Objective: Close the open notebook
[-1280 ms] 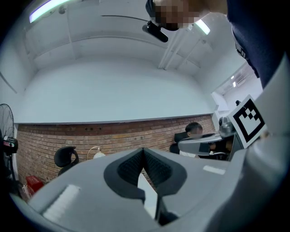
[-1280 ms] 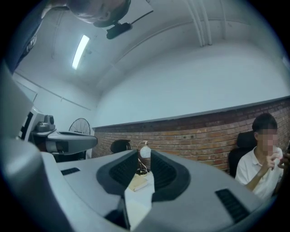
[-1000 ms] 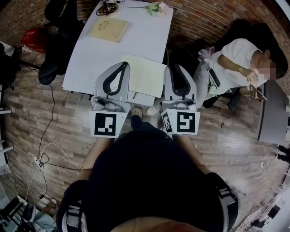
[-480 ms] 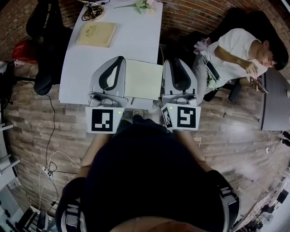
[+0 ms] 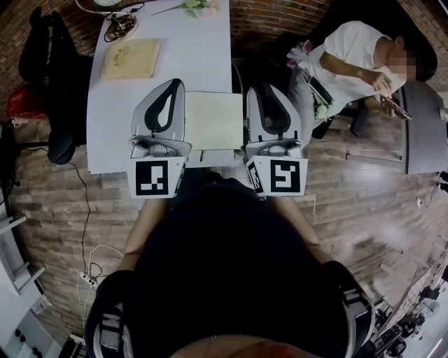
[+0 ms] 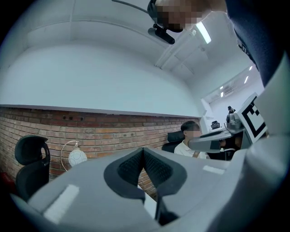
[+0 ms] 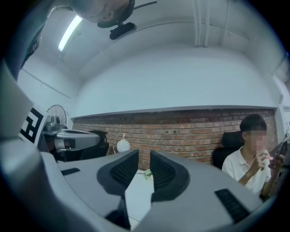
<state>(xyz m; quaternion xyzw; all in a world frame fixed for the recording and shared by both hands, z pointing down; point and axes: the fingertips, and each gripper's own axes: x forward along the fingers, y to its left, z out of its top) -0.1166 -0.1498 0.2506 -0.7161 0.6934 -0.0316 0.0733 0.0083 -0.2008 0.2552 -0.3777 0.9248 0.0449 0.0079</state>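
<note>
Left tool [image 6: 144,152]: its two jaws are pressed together at the tips. It holds nothing.
Right tool [image 7: 144,156]: its jaws stand a little apart, with a thin gap. Nothing is in the gap.
Both tools: they are held side by side over the near edge of the table [image 5: 203,42]. They point across it at the brick wall [image 6: 90,131].
Notebook [image 5: 213,120]: it is cream and lies flat on the near part of the table, between the two tools. Neither tool touches it. Its left edge runs out of sight behind the left tool, so I cannot tell if it is open or closed.
Tan pad [image 5: 131,59]: it lies flat on the far left part of the table, well apart from the notebook.
Cords [image 5: 120,26]: a dark tangle just past the tan pad. I cannot tell if they sit in a dish.
Flower [image 5: 196,7]: it lies at the far end of the table.
Lamp [image 6: 77,157]: round and white, in front of the brick wall.
Chair [image 5: 52,77]: black, to the left of the table.
Person [image 5: 350,52]: sits to the right of the table in a white shirt.
</note>
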